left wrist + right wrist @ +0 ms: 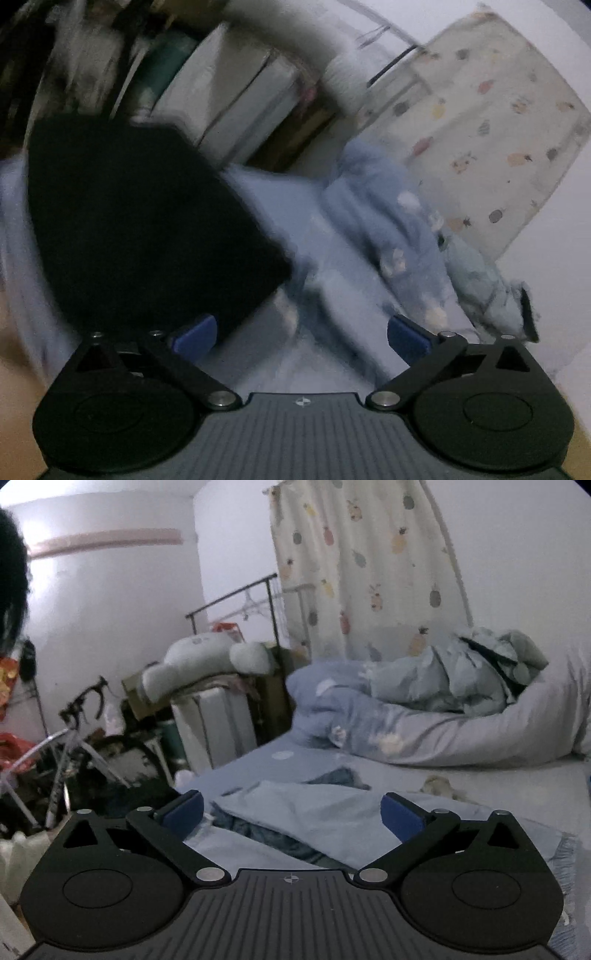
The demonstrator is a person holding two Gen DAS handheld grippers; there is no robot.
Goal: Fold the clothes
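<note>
In the left wrist view, which is blurred, a black garment (140, 221) lies on the pale blue bed sheet (280, 199), ahead and to the left of my left gripper (301, 336). That gripper is open with nothing between its blue pads; the left pad (195, 334) sits at the garment's near edge. In the right wrist view a light blue garment (314, 812) lies spread on the bed over darker denim cloth (340, 777). My right gripper (291, 812) hangs open just above it, holding nothing.
A rumpled blue duvet (406, 709) and a grey bolster (517, 731) lie at the far side of the bed. A pineapple-print curtain (369, 565) hangs behind. Left of the bed are white boxes (214, 723), a plush toy (207, 657) and a bicycle (74, 738).
</note>
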